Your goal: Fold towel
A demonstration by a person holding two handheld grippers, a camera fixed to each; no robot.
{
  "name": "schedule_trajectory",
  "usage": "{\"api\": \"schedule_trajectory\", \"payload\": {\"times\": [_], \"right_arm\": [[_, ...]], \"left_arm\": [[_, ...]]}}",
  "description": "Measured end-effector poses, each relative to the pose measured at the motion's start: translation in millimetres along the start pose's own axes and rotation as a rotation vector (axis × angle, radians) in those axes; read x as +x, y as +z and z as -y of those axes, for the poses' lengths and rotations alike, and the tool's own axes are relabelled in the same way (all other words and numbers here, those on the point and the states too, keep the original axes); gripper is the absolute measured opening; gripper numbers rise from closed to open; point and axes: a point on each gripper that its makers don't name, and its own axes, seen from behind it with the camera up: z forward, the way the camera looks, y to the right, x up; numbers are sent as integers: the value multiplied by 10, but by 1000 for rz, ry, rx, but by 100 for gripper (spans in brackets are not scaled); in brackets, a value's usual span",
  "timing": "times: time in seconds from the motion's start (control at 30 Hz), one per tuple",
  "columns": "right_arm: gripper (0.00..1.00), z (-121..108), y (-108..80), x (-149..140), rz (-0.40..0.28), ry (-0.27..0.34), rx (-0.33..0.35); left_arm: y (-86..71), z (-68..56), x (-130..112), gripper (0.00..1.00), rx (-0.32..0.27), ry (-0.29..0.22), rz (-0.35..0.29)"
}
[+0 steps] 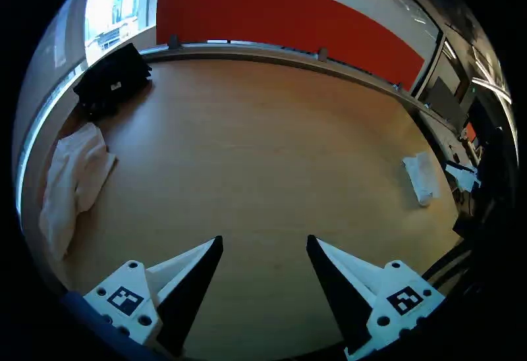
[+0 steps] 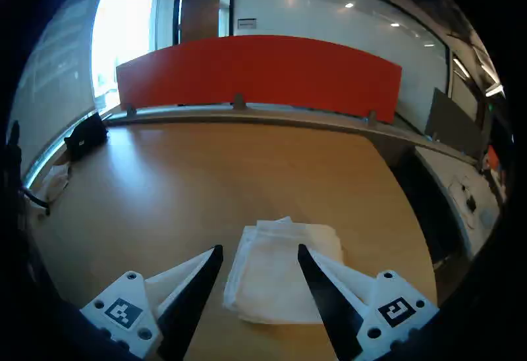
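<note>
A white folded towel [image 2: 280, 269] lies flat on the wooden table [image 2: 217, 176], just ahead of my right gripper [image 2: 260, 255], whose fingers stand open on either side of its near edge without touching it. The same folded towel [image 1: 421, 176] is small at the right in the left gripper view. A crumpled white towel [image 1: 72, 183] lies at the table's left edge. My left gripper [image 1: 263, 246] hovers open above bare table [image 1: 263, 150], holding nothing.
A black bag [image 1: 112, 78] sits at the far left corner of the table, seen also as a dark bag [image 2: 85, 137]. A red divider panel [image 2: 263, 74] runs along the back edge. A neighbouring desk [image 2: 461, 190] with small items stands to the right.
</note>
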Motion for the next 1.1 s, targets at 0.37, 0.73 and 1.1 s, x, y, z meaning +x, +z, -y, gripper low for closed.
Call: {"api": "schedule_trajectory", "payload": {"times": [0.37,0.73,1.1], "right_arm": [[88,-96,-30,209,-113,35,-66],[98,-140,-115,446,-231,29,-116],[100,-103,-186,685,-298,37,-130]], "left_arm": [[-25,8,73,94,1,7,-28],[-62,80,219,94,11,-3,-80],[-262,296,968,94,42,-10,-347]]}}
